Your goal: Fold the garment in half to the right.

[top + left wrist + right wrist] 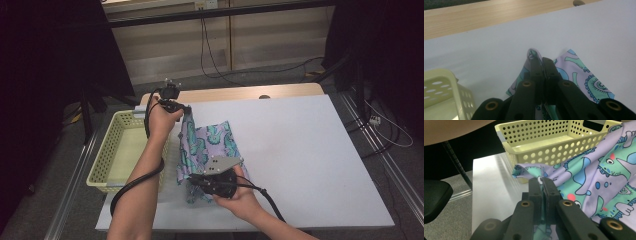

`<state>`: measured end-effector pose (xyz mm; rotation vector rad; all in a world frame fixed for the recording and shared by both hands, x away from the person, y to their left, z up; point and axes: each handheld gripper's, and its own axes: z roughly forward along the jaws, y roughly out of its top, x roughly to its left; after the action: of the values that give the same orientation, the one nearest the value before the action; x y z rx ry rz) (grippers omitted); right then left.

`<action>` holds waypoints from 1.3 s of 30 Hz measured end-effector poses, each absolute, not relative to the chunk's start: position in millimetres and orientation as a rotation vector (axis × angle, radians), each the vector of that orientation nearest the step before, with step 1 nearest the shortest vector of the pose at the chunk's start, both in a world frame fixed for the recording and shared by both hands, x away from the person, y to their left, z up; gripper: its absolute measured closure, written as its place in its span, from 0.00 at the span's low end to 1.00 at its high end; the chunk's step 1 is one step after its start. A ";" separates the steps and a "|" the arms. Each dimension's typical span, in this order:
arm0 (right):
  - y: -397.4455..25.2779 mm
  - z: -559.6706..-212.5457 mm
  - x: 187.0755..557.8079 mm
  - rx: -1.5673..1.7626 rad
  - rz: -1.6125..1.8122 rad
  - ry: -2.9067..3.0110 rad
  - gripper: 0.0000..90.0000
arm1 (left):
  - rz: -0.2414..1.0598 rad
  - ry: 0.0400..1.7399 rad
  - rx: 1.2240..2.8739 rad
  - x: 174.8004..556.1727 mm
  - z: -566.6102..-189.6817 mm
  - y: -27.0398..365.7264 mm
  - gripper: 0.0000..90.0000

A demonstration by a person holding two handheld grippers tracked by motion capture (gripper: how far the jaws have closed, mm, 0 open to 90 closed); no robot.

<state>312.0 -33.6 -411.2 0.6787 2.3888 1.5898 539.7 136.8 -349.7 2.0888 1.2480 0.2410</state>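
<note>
Lilac printed cloth, patterned with teal and blue cartoon dinosaurs and pink spots, is lying on the white surface just beside a pale yellow perforated basket, with two of its corners being lifted. Left gripper, at the far end of the cloth in the high view, is pinching one corner, its jaws pressed together with the lilac hem looping out just past the tips; the fabric is hanging down from that point in a narrow fold. Right gripper, at the near end of the cloth and bearing a grey three-cornered plate, is clamping another corner, its jaws closed with a crumpled tuft of cloth bunching over the tips. Cloth between the two grippers is running roughly along the basket's right wall, partly raised and partly resting on the surface. Basket is sitting at the left edge of the surface, its interior showing bare in the right gripper view. Light wooden strip is bordering the far side of the white surface. Black cables are trailing from both grippers toward the person's forearms.
</note>
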 end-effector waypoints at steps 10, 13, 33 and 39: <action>-38.4 -414.6 311.2 0.684 1.572 2.395 0.97 | 0.241 1.235 2.100 541.0 -353.5 130.5 0.98; -41.1 -414.4 312.3 0.697 1.576 2.393 0.97 | 0.240 1.226 2.101 541.8 -353.5 127.4 0.98; -54.5 -415.5 311.9 0.732 1.557 2.371 0.97 | 0.226 1.184 2.118 546.4 -352.5 105.2 0.98; -59.2 -417.1 312.3 0.741 1.547 2.369 0.97 | 0.229 1.186 2.118 547.5 -355.2 103.0 0.98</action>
<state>312.3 -59.2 -417.1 0.7411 2.3693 1.5473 547.5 103.0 -355.2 2.1185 1.1863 0.2291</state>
